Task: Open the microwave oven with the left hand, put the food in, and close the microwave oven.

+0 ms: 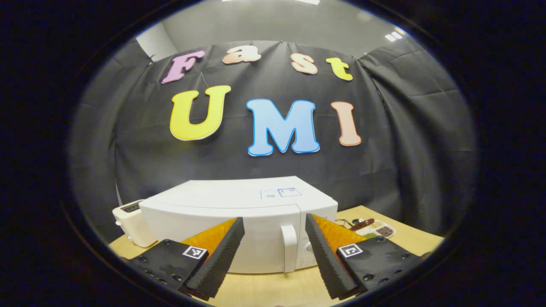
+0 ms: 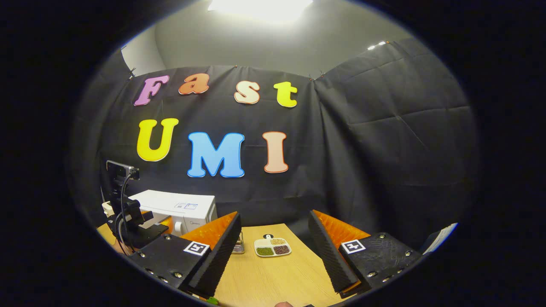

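Basically, left gripper (image 1: 275, 251) is spread wide, empty, facing the microwave (image 1: 239, 213); its upright door handle (image 1: 289, 247) sits dead ahead between the fingers. Right gripper (image 2: 273, 251) is also spread, farther off, aimed at the food tray (image 2: 273, 247).

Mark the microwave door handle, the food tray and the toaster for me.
microwave door handle (image 1: 289, 247), left gripper view, middle of the upright grip.
food tray (image 2: 273, 247), right gripper view, centre where the compartments meet.
toaster (image 1: 132, 224), left gripper view, its front side wall.
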A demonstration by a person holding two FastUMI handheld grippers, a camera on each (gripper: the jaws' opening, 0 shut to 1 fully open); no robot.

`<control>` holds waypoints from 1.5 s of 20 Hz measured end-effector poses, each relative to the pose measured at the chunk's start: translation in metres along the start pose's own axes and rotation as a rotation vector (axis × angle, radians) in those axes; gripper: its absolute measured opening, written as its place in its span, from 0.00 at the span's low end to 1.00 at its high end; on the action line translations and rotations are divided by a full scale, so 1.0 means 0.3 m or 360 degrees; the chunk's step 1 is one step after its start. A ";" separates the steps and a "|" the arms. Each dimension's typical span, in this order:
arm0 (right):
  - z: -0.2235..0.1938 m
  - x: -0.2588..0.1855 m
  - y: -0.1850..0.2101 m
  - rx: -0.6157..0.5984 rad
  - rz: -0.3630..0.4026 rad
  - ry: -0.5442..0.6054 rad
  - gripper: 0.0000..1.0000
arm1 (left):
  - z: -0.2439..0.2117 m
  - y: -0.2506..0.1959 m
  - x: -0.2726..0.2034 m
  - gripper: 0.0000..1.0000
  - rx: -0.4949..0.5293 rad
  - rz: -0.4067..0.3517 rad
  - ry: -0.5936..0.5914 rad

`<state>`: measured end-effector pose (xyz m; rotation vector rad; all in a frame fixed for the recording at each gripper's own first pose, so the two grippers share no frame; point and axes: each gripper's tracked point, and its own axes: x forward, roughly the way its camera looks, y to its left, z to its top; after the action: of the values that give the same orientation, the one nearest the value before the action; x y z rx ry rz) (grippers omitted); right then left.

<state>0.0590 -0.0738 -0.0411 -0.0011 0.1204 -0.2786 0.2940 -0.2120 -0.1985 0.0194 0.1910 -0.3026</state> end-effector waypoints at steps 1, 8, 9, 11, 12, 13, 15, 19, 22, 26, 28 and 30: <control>-0.008 0.000 -0.007 -0.0004 -0.0020 0.0015 0.96 | -0.032 -0.018 0.029 0.95 0.0012 -0.0017 0.0035; -0.046 -0.022 -0.051 -0.0070 -0.0131 0.0083 0.96 | -0.199 -0.079 0.174 0.97 0.0059 -0.0075 0.0202; -0.049 -0.026 -0.056 -0.0080 -0.0142 0.0090 0.97 | -0.222 -0.081 0.182 0.96 0.0050 -0.0080 0.0224; -0.048 -0.033 -0.063 -0.0089 -0.0162 0.0097 0.97 | -0.248 -0.097 0.187 0.90 0.0039 -0.0097 0.0248; -0.052 -0.035 -0.066 -0.0090 -0.0169 0.0099 0.96 | -0.253 -0.098 0.186 0.91 0.0039 -0.0095 0.0245; -0.053 -0.034 -0.068 -0.0091 -0.0173 0.0105 0.96 | -0.266 -0.103 0.189 0.80 0.0042 -0.0100 0.0252; -0.058 -0.043 -0.068 -0.0096 -0.0171 0.0113 0.96 | -0.281 -0.096 0.193 0.76 0.0048 -0.0088 0.0268; -0.066 -0.053 -0.066 -0.0100 -0.0159 0.0127 0.96 | -0.292 -0.069 0.212 0.41 0.0025 -0.0047 0.0280; -0.079 -0.063 -0.048 -0.0139 -0.0137 0.0132 0.96 | -0.276 -0.076 0.209 0.39 0.0037 -0.0059 0.0310; -0.099 -0.099 -0.023 -0.0110 -0.0090 0.0131 0.96 | -0.288 -0.079 0.208 0.25 -0.0032 -0.0109 0.0309; -0.106 -0.113 -0.039 -0.0081 -0.0093 0.0141 0.96 | -0.286 -0.080 0.198 0.19 -0.0025 -0.0096 0.0324; -0.106 -0.128 -0.065 -0.0076 -0.0113 0.0142 0.96 | -0.283 -0.076 0.203 0.12 -0.0023 -0.0088 0.0335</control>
<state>0.0132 -0.0817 -0.0679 -0.0402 0.2161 -0.3467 0.3287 -0.2478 -0.2931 0.0317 0.4032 -0.3542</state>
